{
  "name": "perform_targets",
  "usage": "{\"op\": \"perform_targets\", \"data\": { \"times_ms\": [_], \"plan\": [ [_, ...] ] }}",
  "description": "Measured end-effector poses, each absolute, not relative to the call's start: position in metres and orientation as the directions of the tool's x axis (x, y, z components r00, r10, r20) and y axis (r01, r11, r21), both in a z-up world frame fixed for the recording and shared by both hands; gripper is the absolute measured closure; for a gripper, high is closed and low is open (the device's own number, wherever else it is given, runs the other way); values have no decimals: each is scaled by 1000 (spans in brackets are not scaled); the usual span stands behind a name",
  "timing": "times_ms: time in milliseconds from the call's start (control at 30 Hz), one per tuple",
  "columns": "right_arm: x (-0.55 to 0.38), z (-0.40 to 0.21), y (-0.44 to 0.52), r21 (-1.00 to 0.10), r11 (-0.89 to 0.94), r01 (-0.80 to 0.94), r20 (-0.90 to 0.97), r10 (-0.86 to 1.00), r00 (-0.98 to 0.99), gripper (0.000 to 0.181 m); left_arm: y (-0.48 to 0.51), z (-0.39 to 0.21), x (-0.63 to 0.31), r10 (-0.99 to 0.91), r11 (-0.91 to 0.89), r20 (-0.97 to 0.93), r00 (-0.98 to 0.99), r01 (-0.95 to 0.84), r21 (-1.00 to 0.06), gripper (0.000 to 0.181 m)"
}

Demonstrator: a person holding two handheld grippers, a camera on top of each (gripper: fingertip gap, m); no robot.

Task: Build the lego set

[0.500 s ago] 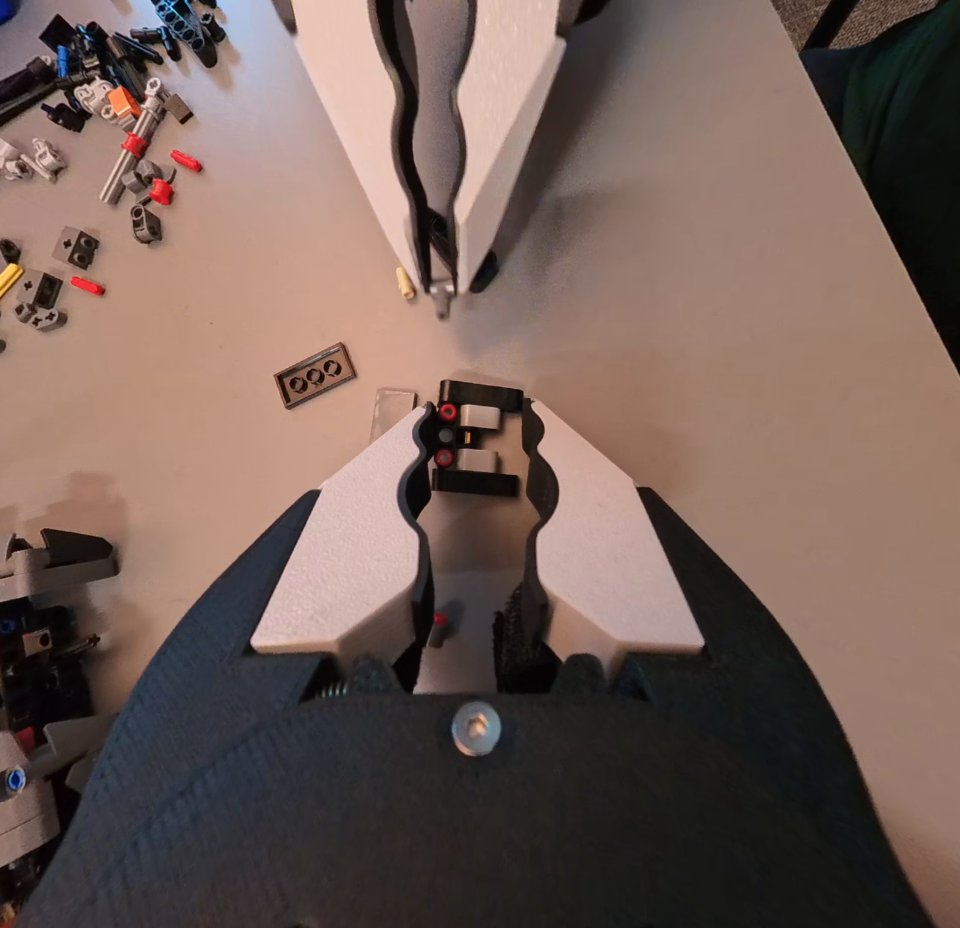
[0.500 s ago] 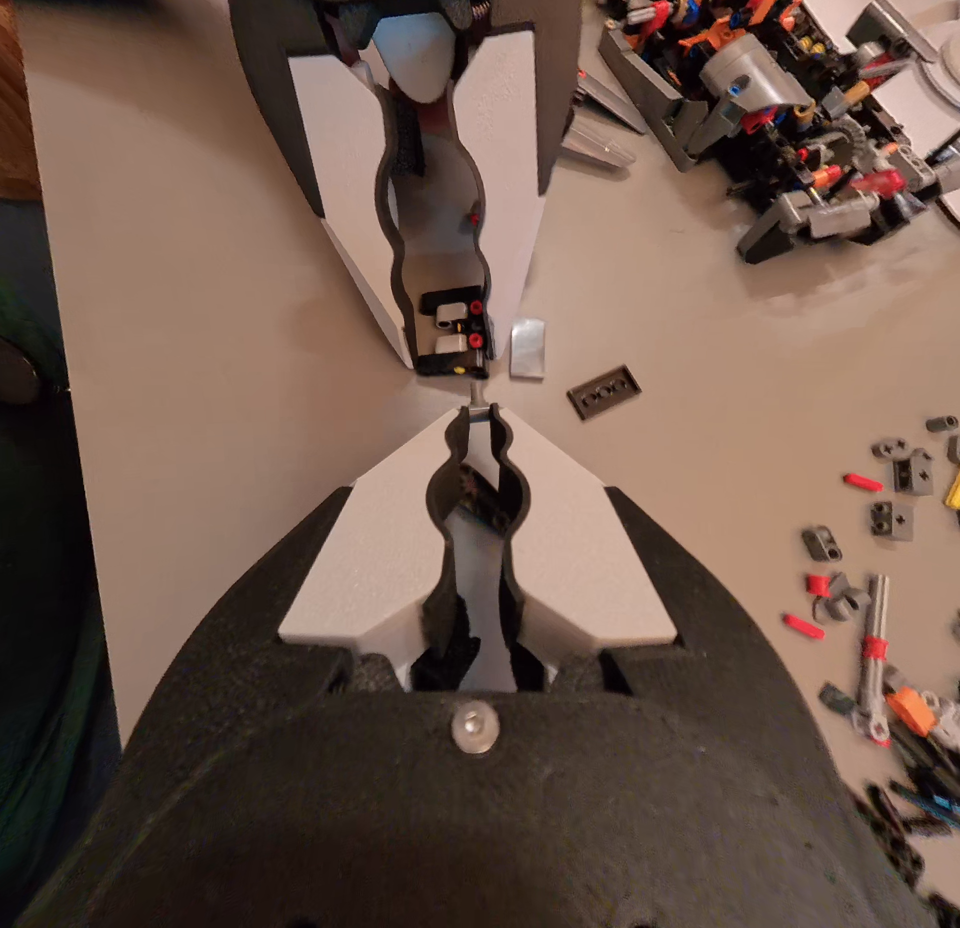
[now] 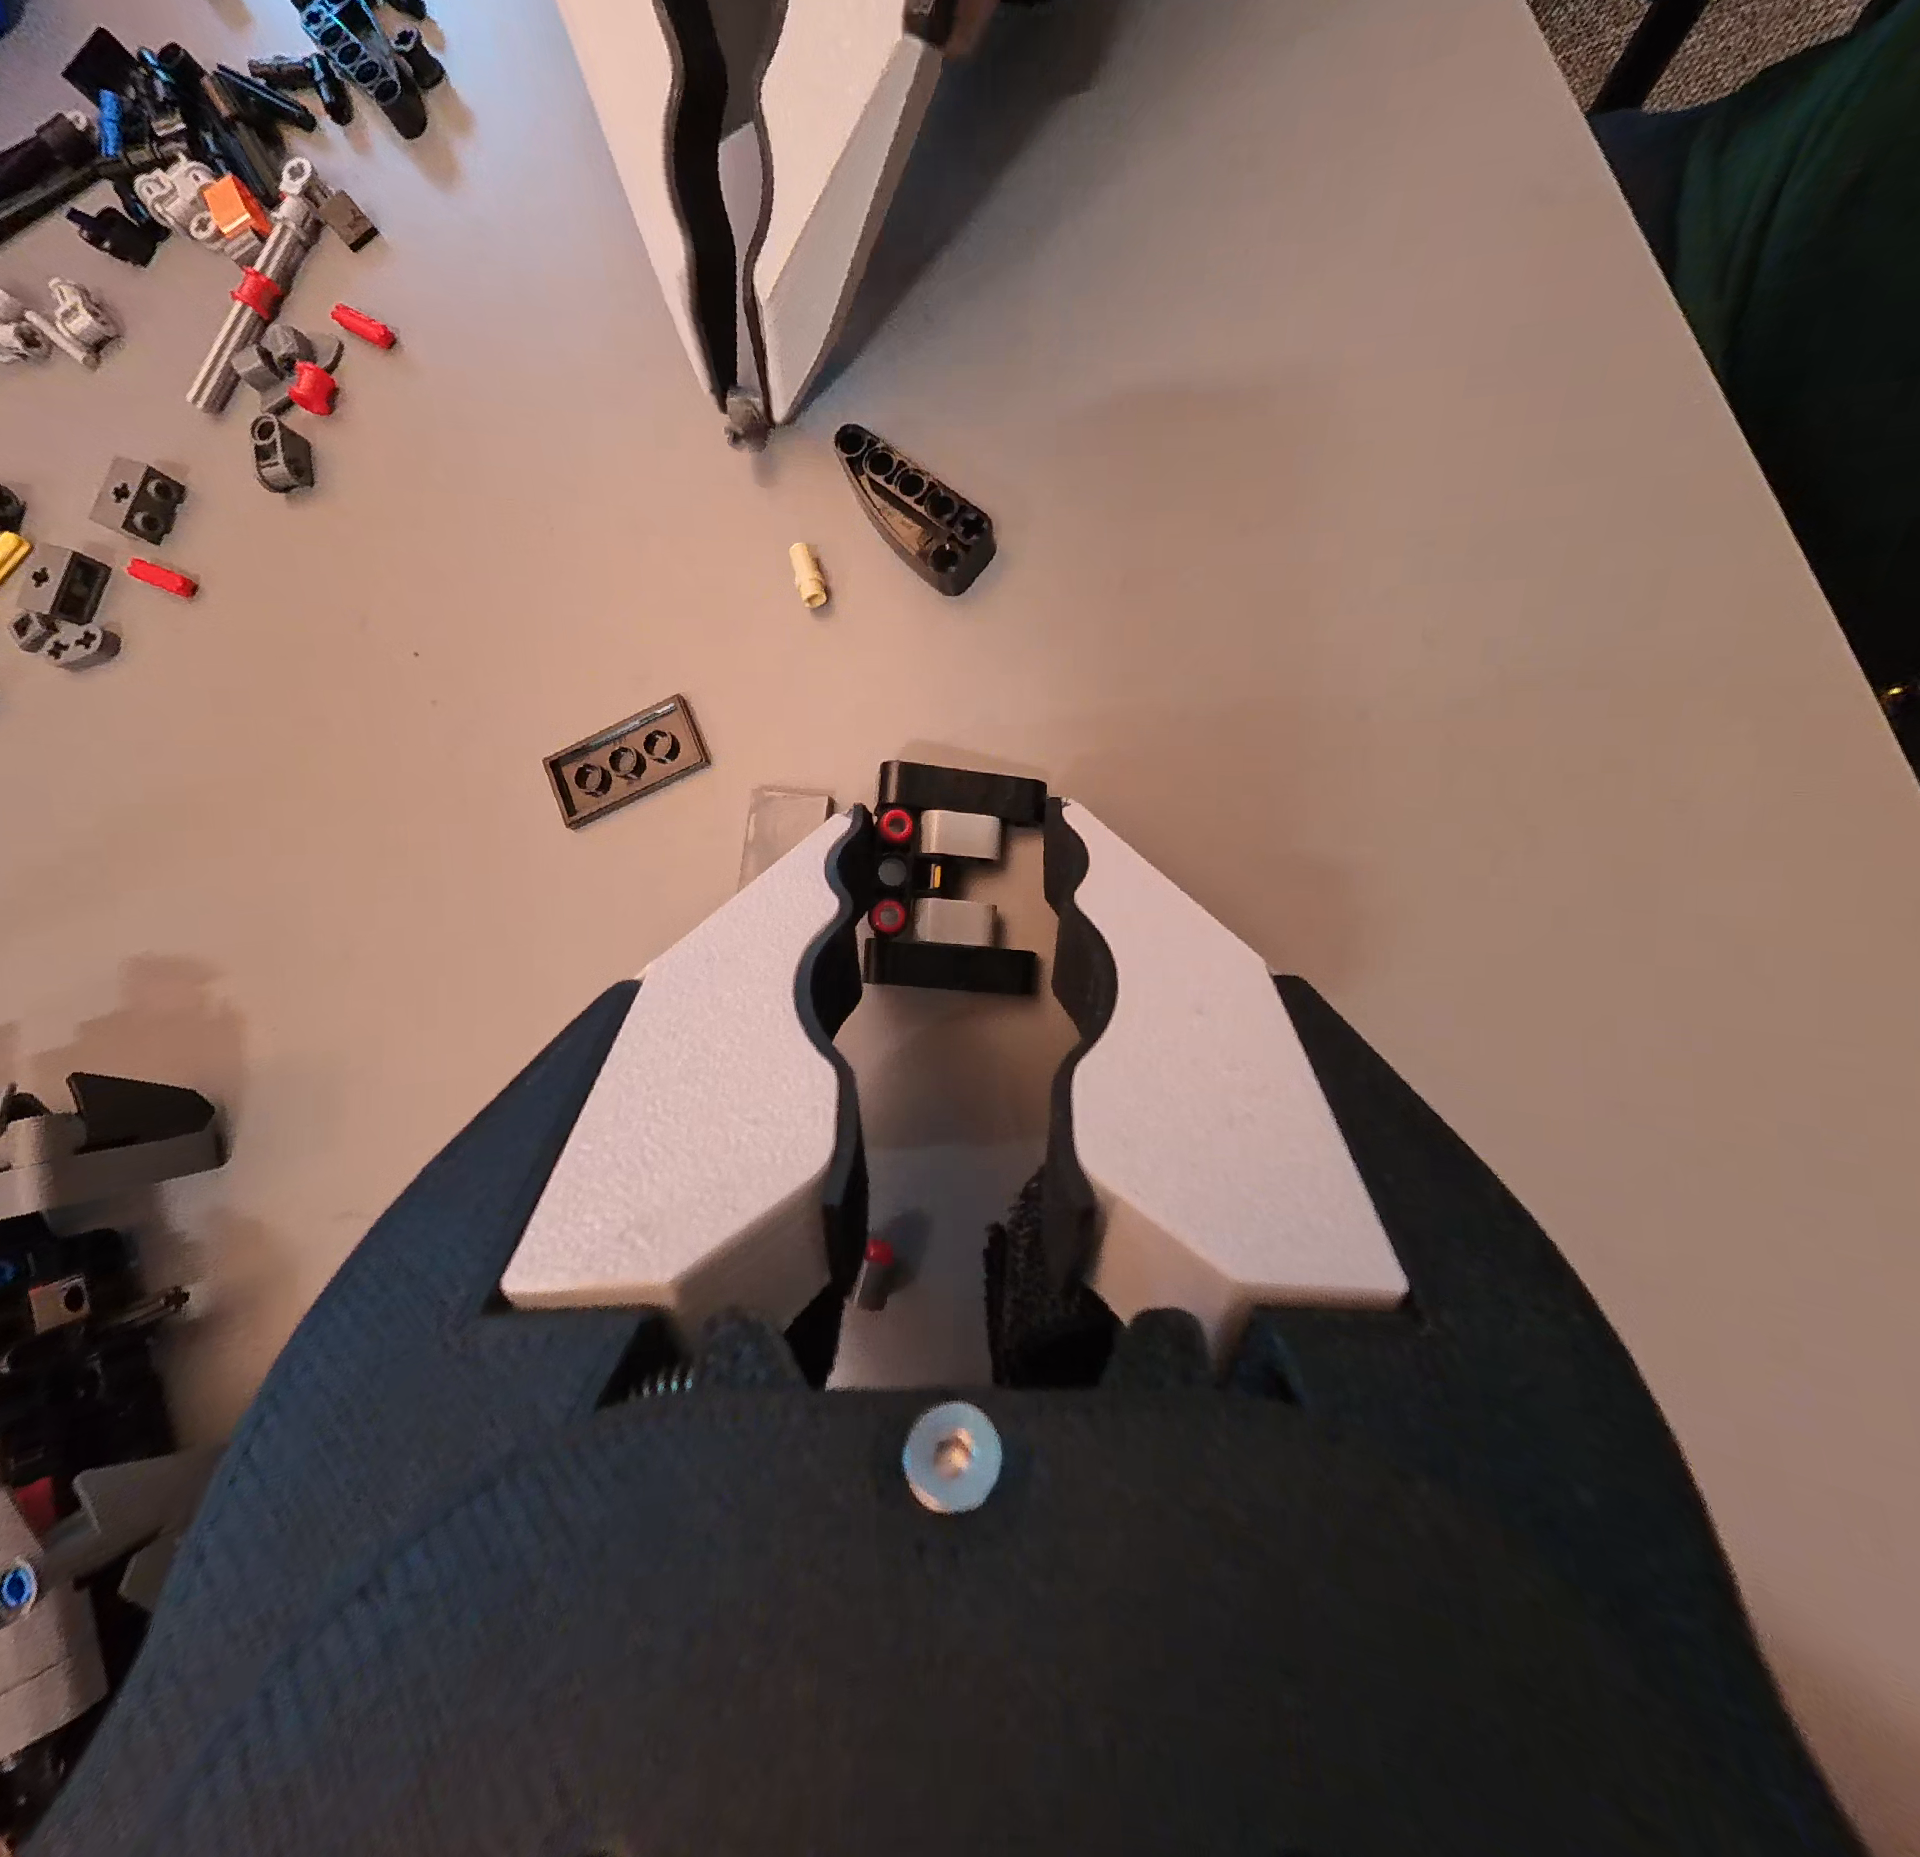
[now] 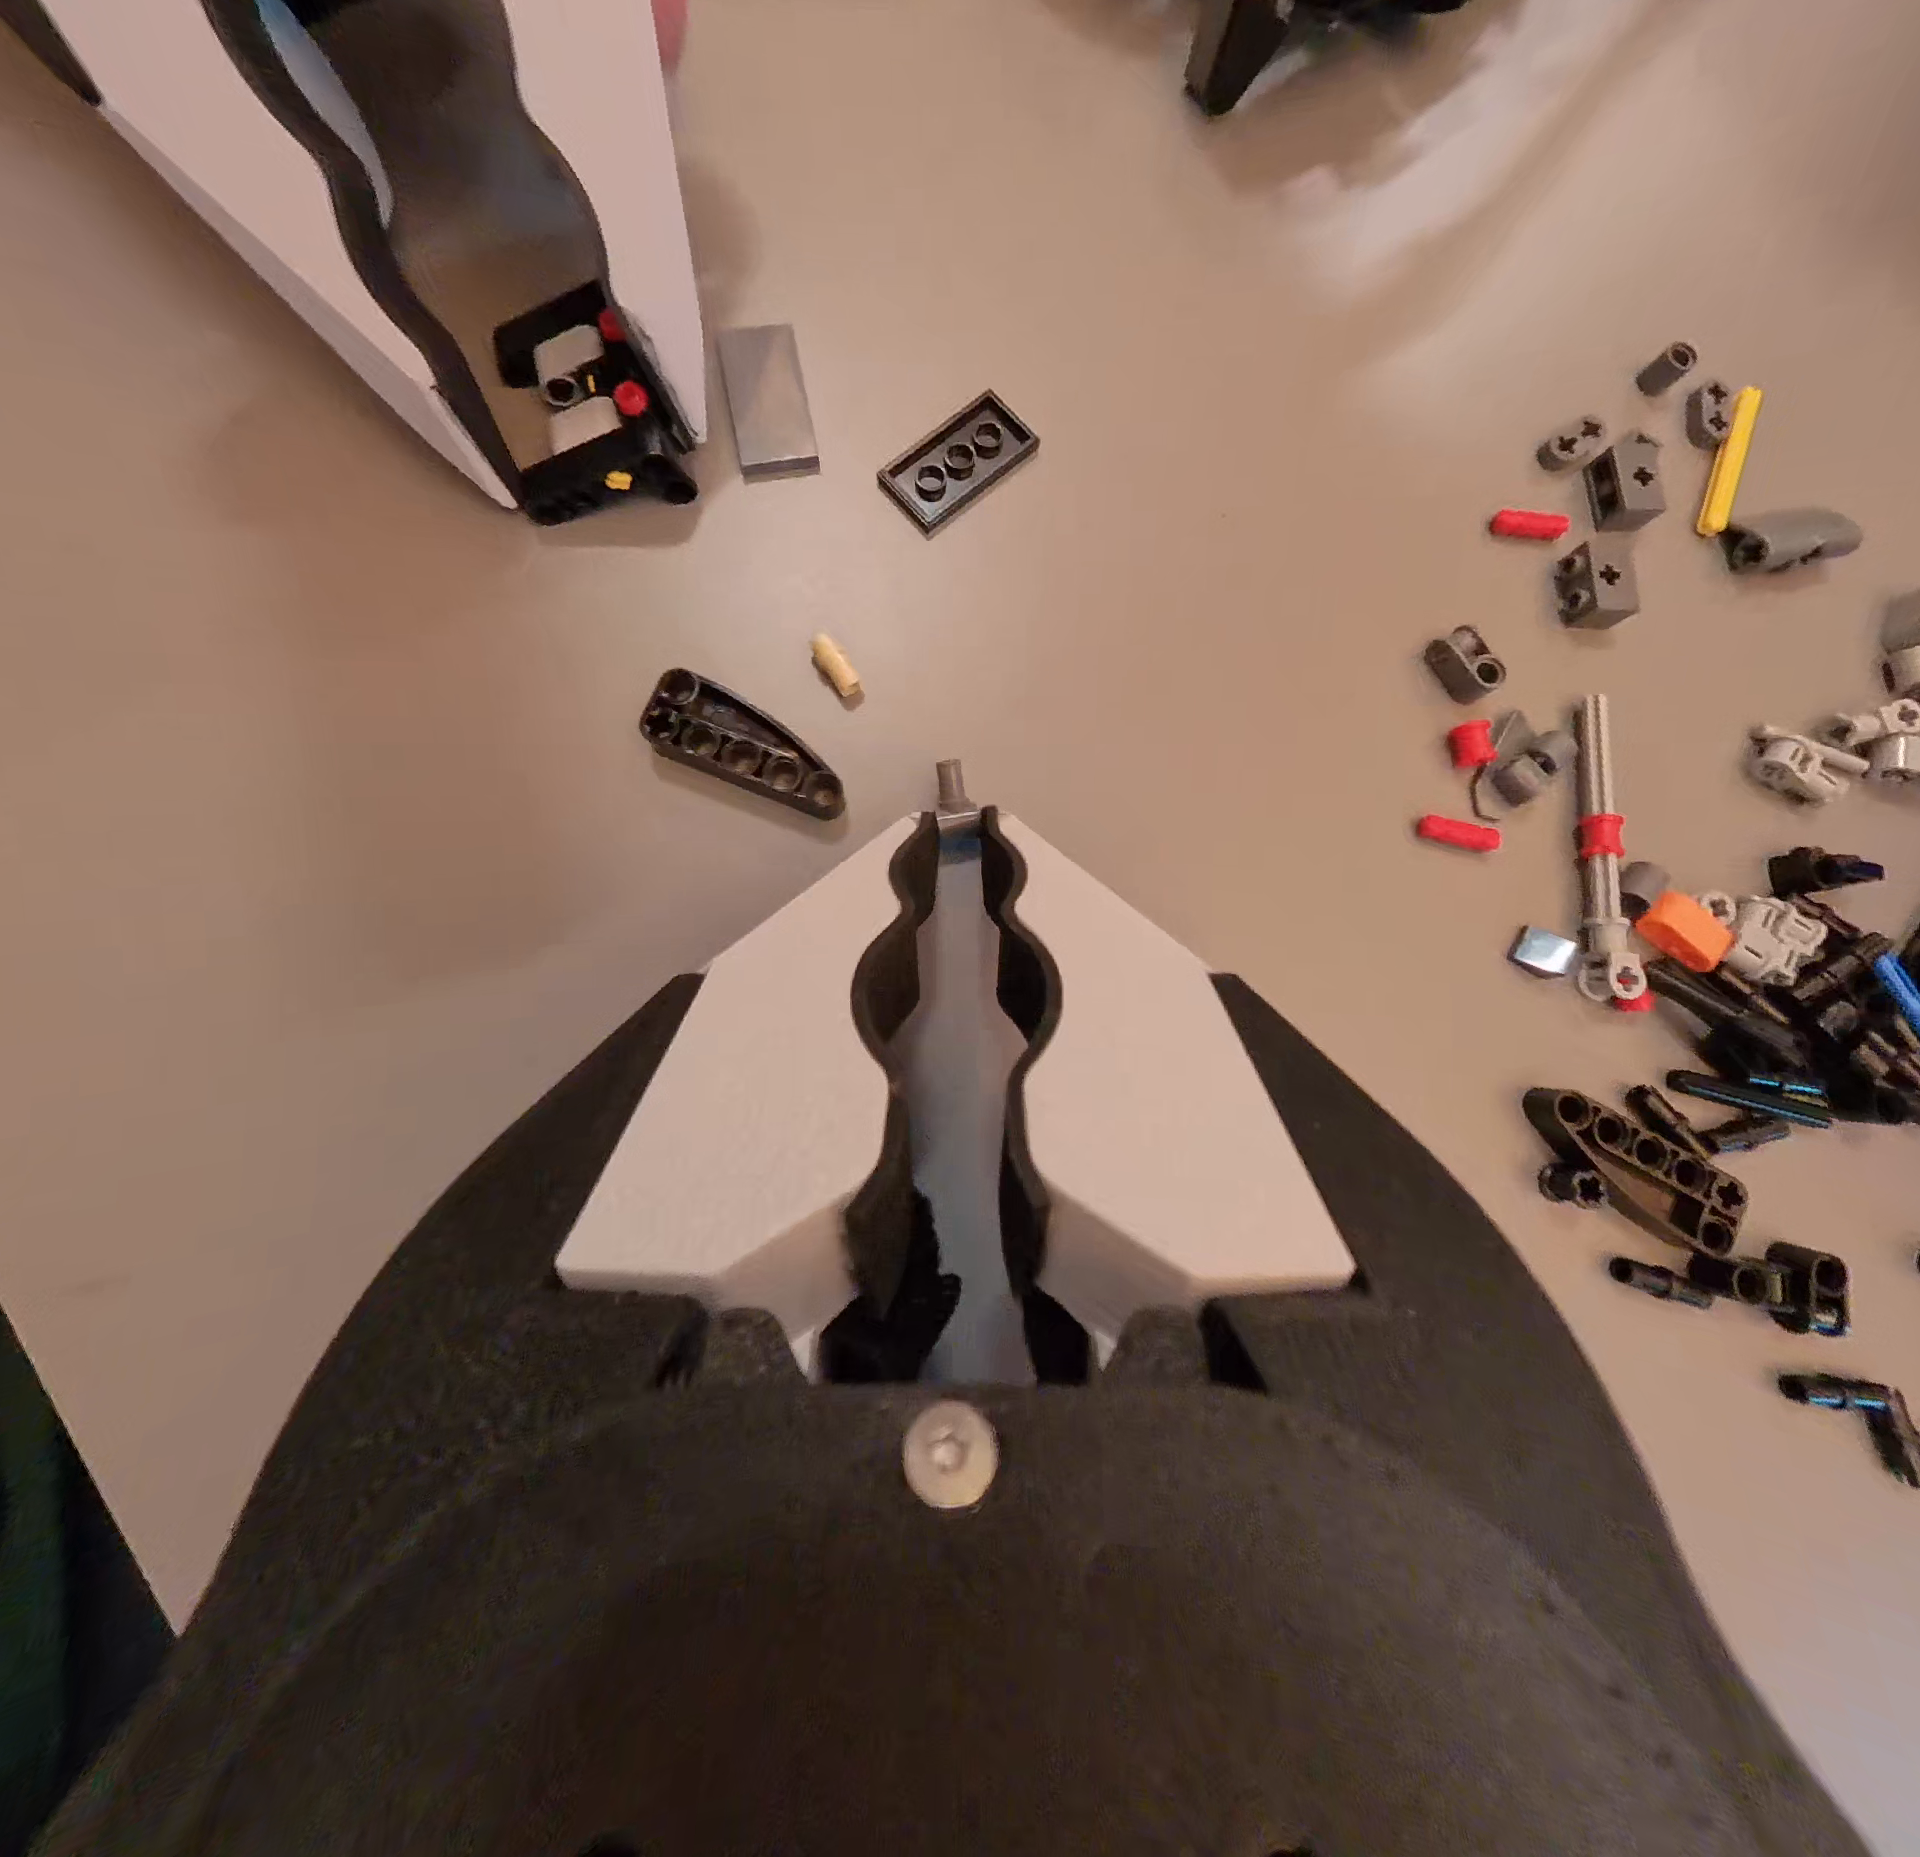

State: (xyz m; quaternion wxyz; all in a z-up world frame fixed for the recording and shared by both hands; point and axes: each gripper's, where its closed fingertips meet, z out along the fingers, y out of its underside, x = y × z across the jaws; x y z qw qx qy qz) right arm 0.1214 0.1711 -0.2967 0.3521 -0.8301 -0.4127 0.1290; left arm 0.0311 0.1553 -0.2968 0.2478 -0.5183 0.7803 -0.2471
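Note:
My left gripper (image 3: 956,820) is shut on a small black and grey assembly (image 3: 951,877) with two red pins, held low over the table. It also shows in the right wrist view (image 4: 608,467) at the upper left, with the assembly (image 4: 582,394) between its fingers. My right gripper (image 4: 951,820) is shut on a small grey pin (image 4: 950,784) that sticks out past its tips. In the left wrist view the right gripper (image 3: 746,410) points down at the table, well apart from the assembly. A black curved beam (image 3: 914,519) and a tan pin (image 3: 807,573) lie between the grippers.
A dark plate (image 3: 625,758) and a grey tile (image 4: 769,399) lie beside the left gripper. Loose pieces (image 4: 1766,976) spread on one side. A partly built model (image 3: 73,1236) stands near the left gripper. The table edge (image 3: 1662,353) borders a person in dark green. Spacing between my two grippers at the tips: around 10 centimetres. The dark plate (image 3: 625,758) lies around 5 centimetres away from my left fingertips. The right camera catches it too, in the right wrist view (image 4: 954,454).
My right gripper has pulled back from the assembly with the grey pin still in it. The black curved beam, earlier under it, now lies in plain view. The left gripper has not moved.

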Motion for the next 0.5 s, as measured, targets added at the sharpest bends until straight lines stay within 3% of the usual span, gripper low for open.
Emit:
{"op": "perform_targets", "data": {
  "times_ms": [233,500],
  "plan": [
    [119,-287,167,-721,-414,555,-2,802,597,163,155,-297,31,-933,331,-121,-338,-683,-651,150],
    [159,-269,208,-744,-417,522,80,721,689,170,155,-297,31,-935,325,-112,-338,-681,-656,150]
  ]
}}
